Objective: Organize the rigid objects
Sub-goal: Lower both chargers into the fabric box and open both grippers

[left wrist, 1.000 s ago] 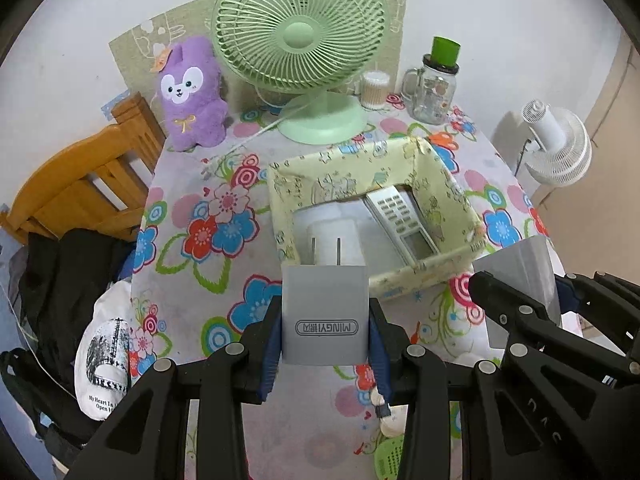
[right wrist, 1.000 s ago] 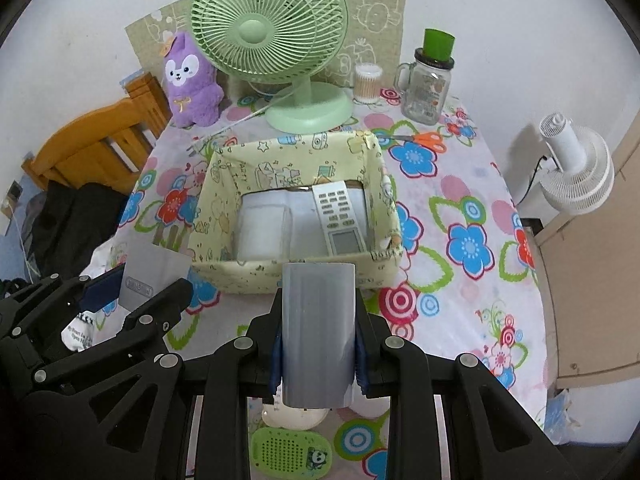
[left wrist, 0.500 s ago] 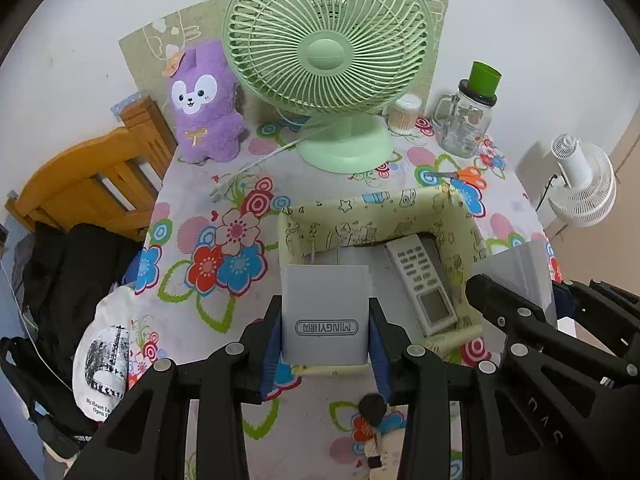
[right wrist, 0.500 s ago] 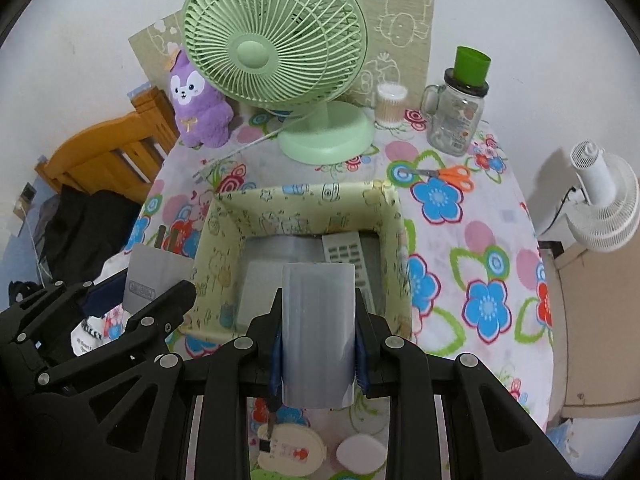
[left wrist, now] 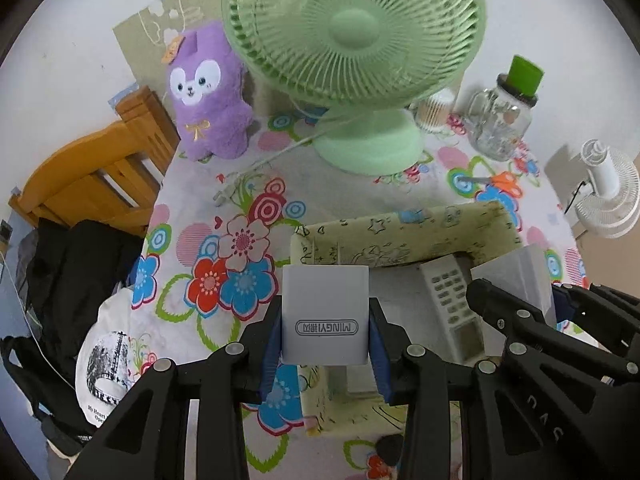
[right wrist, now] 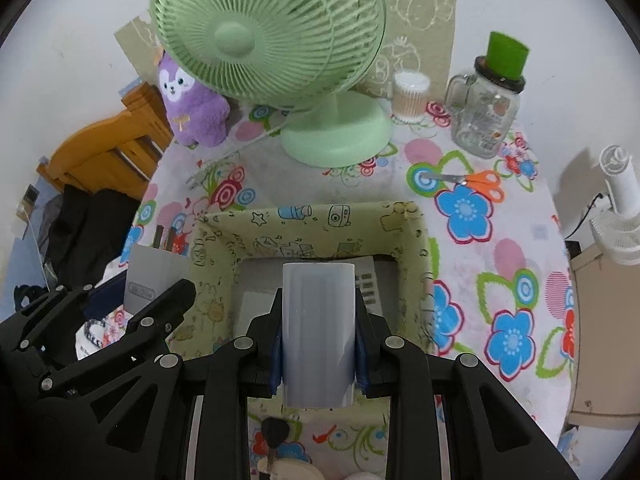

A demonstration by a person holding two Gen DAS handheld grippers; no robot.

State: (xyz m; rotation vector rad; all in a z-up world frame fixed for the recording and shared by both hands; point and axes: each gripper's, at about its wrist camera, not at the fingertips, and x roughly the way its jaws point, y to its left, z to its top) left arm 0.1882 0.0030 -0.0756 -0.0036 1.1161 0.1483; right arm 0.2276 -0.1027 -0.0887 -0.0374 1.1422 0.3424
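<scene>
In the left wrist view, we see the left gripper (left wrist: 325, 330) with its jaws clenched on a white charger block (left wrist: 325, 312), which carries a printed label turned upside down. Just ahead of the jaws and a little to their right lies the yellow fabric basket (left wrist: 400, 236); the block hangs over its near left corner. Inside the basket, to the right of the jaws, a white remote control (left wrist: 450, 304) lies flat. Further right, the right gripper (left wrist: 532, 316) enters the picture, and it holds a grey object (left wrist: 524, 276) over the right part of the basket. Far ahead of the jaws stand a green fan (left wrist: 360, 52) and a purple plush toy (left wrist: 208, 92), and to the right of them a glass jar (left wrist: 504, 124).

In the right wrist view, the jaws of the right gripper (right wrist: 318, 344) are closed tightly on the grey object (right wrist: 318, 332), which stands upright between them. It is directly above the inside of the basket (right wrist: 312, 224), whose far wall is just ahead of the jaws. The remote control (right wrist: 368, 280) shows partly behind the object, on its right. To the left of the jaws, the left gripper (right wrist: 160, 308) holds the charger block (right wrist: 156, 280) at the left outer wall of the basket. Orange scissors (right wrist: 476, 180) lie ahead on the right, on the flowered tablecloth (right wrist: 500, 264).
</scene>
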